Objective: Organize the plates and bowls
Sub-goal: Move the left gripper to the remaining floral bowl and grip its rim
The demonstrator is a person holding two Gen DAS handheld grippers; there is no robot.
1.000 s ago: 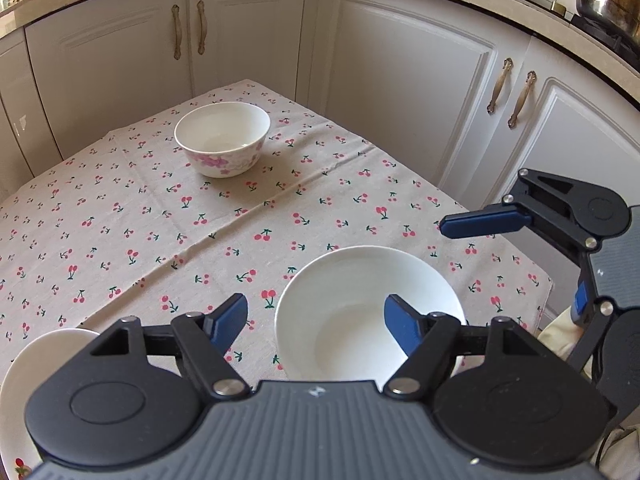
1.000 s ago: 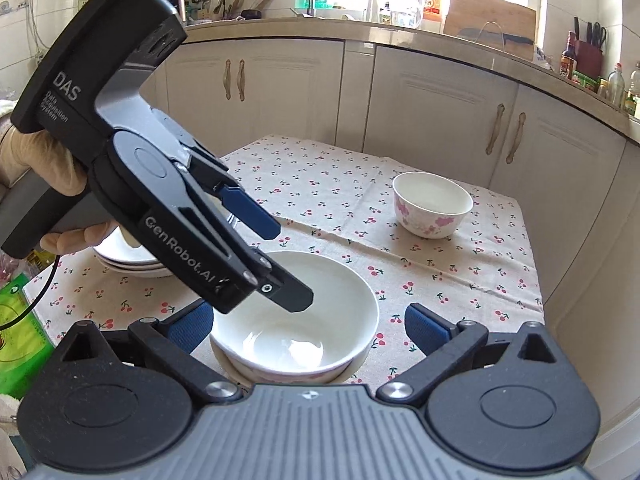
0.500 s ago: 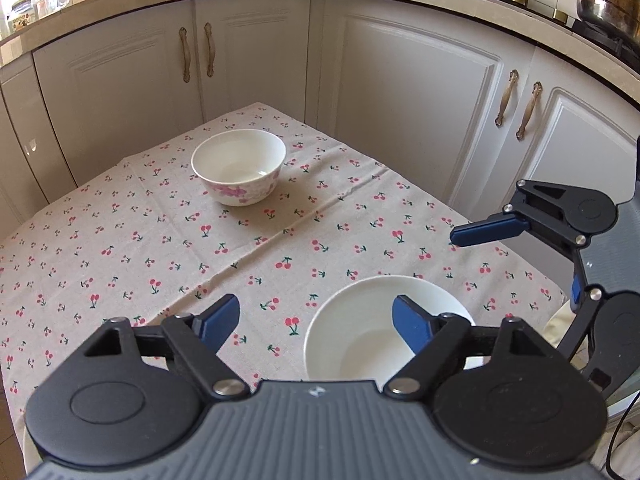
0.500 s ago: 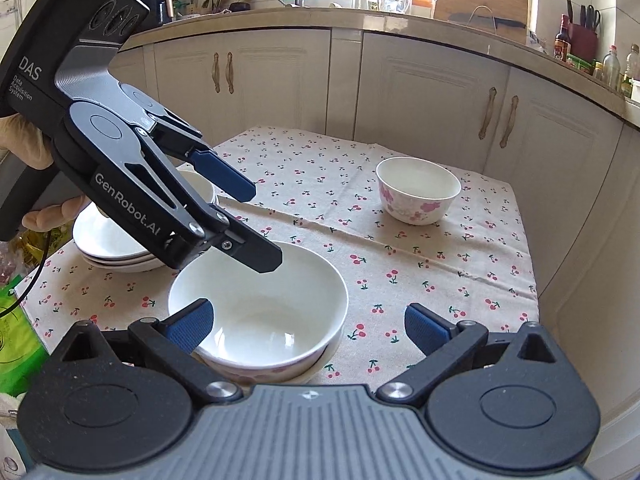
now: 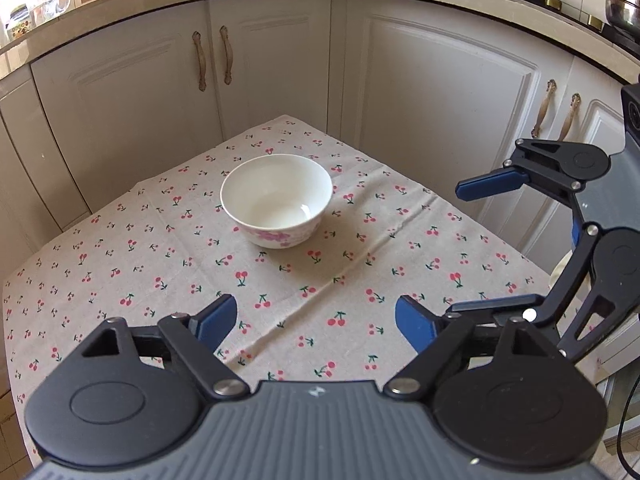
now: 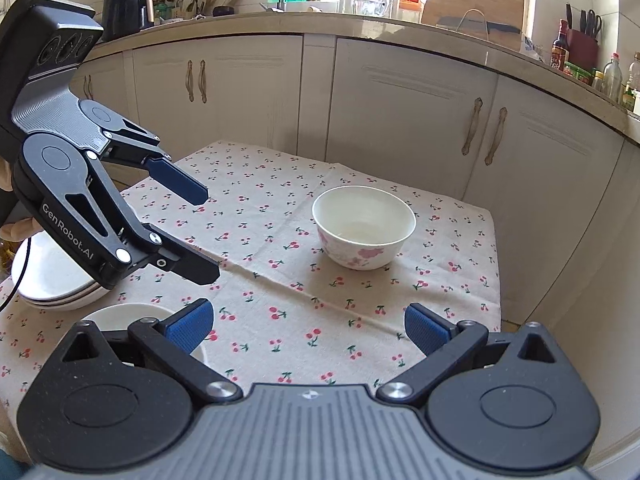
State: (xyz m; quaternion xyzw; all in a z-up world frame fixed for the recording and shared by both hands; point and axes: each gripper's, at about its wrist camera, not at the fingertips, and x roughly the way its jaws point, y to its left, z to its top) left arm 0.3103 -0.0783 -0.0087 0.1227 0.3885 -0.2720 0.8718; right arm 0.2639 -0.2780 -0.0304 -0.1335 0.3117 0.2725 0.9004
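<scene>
A small white bowl with pink flowers [image 5: 277, 200] stands alone near the far end of the cherry-print tablecloth [image 5: 160, 264]; it also shows in the right wrist view [image 6: 363, 232]. My left gripper [image 5: 316, 322] is open and empty, above the cloth, short of that bowl. My right gripper [image 6: 310, 326] is open and empty, also short of it. In the right wrist view a larger white bowl [image 6: 120, 314] sits at the near left, partly hidden by my fingers, beside a stack of white plates [image 6: 52, 284]. The left gripper [image 6: 200, 236] hangs above them.
White cabinet doors [image 5: 440, 120] close in the table on the far and right sides. The table's right edge [image 6: 498, 280] drops off beyond the flowered bowl. The counter [image 6: 360, 28] holds bottles, a cutting board and a sink.
Both grippers have lifted and drawn away from the large white bowl, which has slid out of the left wrist view. The flowered bowl is now centred ahead of both.
</scene>
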